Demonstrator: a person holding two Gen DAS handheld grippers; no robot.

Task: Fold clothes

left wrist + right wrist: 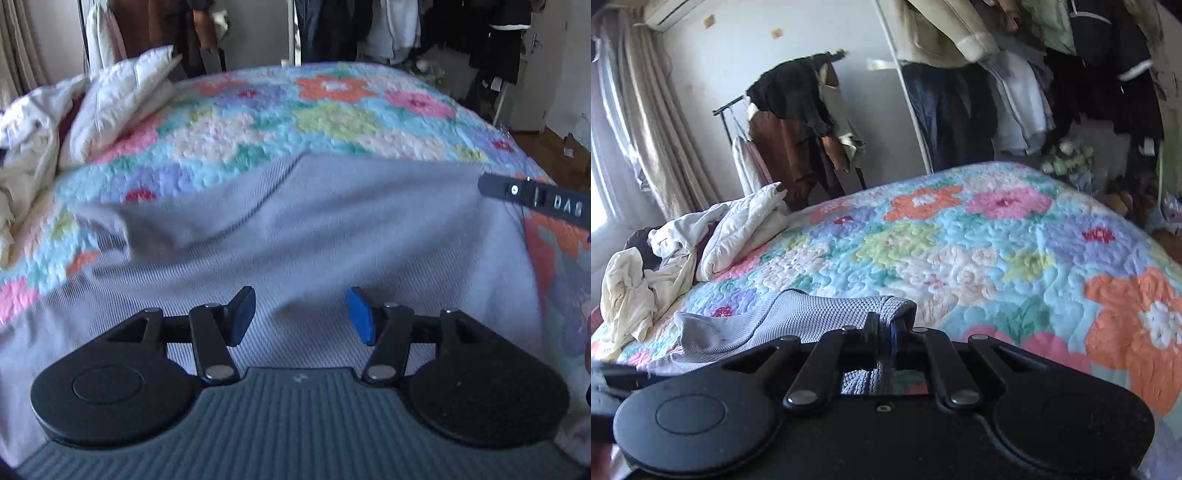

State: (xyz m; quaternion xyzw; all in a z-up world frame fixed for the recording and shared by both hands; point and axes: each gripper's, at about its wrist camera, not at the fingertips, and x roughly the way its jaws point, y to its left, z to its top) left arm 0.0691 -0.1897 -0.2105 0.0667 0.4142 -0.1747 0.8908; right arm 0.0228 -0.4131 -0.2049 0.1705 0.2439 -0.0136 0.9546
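Rightward, bare quilt beyond sweater edge

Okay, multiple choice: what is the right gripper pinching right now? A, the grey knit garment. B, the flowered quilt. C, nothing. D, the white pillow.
A: the right gripper is shut on an edge of the grey knit garment lying on the flowered quilt.

Beyond my bed's flowered quilt I see a pale wall; curtains hang to its left, loaded clothes racks right.
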